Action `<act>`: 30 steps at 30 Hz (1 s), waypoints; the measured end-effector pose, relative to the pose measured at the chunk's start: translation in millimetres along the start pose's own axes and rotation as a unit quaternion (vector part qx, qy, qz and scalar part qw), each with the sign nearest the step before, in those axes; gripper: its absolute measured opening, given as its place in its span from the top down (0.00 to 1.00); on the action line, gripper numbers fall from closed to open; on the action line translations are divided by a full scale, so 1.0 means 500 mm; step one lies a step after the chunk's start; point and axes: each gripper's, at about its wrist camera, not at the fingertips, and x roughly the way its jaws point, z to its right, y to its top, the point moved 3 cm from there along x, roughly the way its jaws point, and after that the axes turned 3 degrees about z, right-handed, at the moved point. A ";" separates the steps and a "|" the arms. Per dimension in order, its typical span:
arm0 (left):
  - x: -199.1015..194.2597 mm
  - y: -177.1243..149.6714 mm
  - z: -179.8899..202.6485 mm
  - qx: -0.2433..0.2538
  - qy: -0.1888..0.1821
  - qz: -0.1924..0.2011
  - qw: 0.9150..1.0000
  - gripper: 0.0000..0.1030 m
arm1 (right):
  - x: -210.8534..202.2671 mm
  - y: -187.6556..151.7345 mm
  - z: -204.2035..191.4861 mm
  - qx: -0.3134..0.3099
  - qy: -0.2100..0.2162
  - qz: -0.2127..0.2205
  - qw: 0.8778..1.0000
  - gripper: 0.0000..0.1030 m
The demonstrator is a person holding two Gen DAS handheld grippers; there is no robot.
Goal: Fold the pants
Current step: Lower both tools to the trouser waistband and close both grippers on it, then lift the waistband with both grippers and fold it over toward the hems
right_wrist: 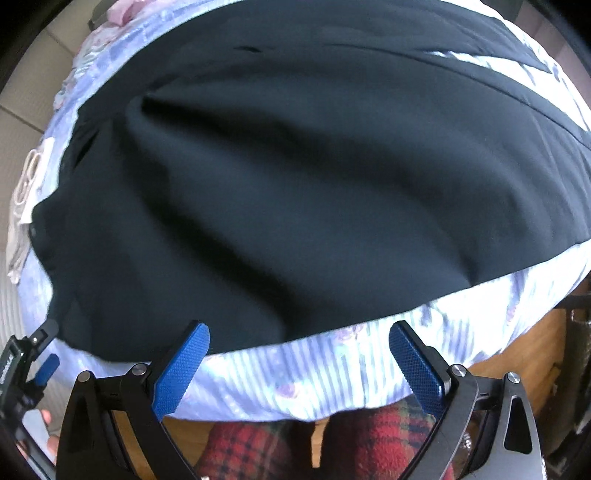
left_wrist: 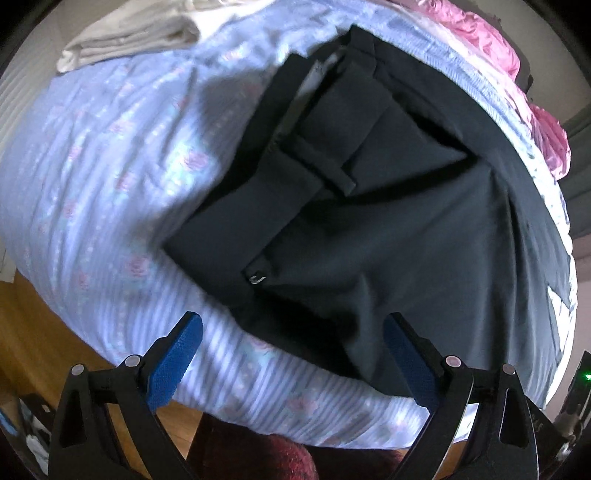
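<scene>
One pair of dark navy fabric pants [left_wrist: 388, 206] lies spread on one bed with a pale blue striped floral cover [left_wrist: 110, 166], reaching the bed's near edge. One folded stack of cream cloth [left_wrist: 140, 33] sits at the far left corner; one crumpled pink fabric [left_wrist: 491, 48] along the far right edge. Two grippers. Left gripper [left_wrist: 291, 354]: blue-padded fingers spread wide, empty, hovering over the near edge. Right gripper [right_wrist: 299, 358]: likewise spread, empty, above the pants' near hem.

Left gripper [left_wrist: 291, 325] spread wide, right gripper [right_wrist: 298, 332] likewise (both empty)
</scene>
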 end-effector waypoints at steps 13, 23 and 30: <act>0.057 -0.012 0.018 -0.043 -0.017 -0.031 0.998 0.32 | 0.075 0.013 0.060 0.047 0.010 -0.016 0.999 0.20; -0.050 0.005 0.100 0.024 0.010 -0.033 0.999 0.92 | 0.016 0.052 0.079 0.029 0.018 -0.020 0.999 0.90; -0.201 0.035 0.147 0.052 -0.020 -0.011 0.998 0.93 | -0.102 0.078 0.096 0.006 0.027 0.025 0.999 0.92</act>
